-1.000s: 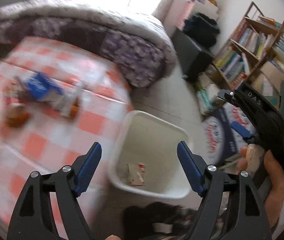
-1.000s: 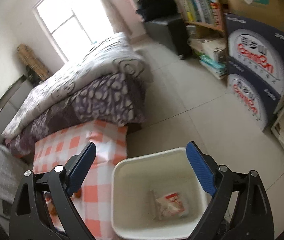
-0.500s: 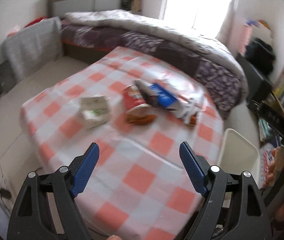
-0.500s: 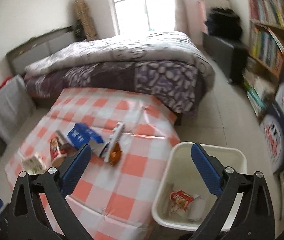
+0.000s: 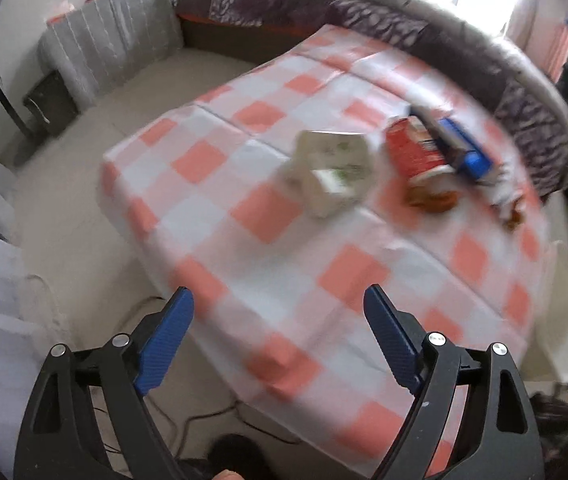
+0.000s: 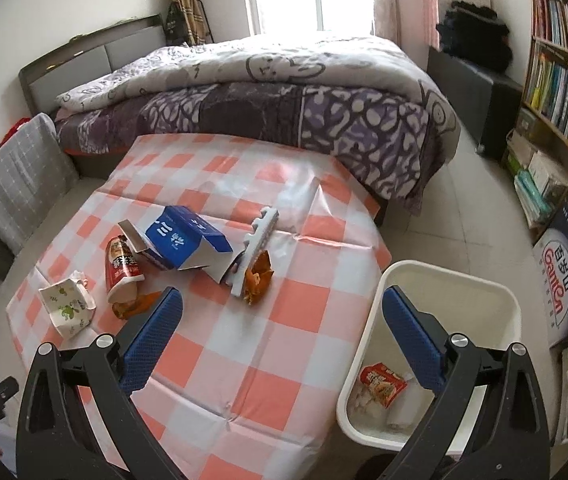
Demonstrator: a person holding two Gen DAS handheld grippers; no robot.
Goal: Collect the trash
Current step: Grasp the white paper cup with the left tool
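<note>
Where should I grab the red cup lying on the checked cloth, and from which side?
Take the red cup across its round body near the middle, coming down from above with the fingers of the left hand-held gripper set either side of its length. It lies on its side, rim toward the near edge beside an orange wrapper, with the blue carton close against its far end.

Both views swung off the white bin onto the checked table with its litter. Left gripper and right gripper jaws opened wider, nothing between them.
</note>
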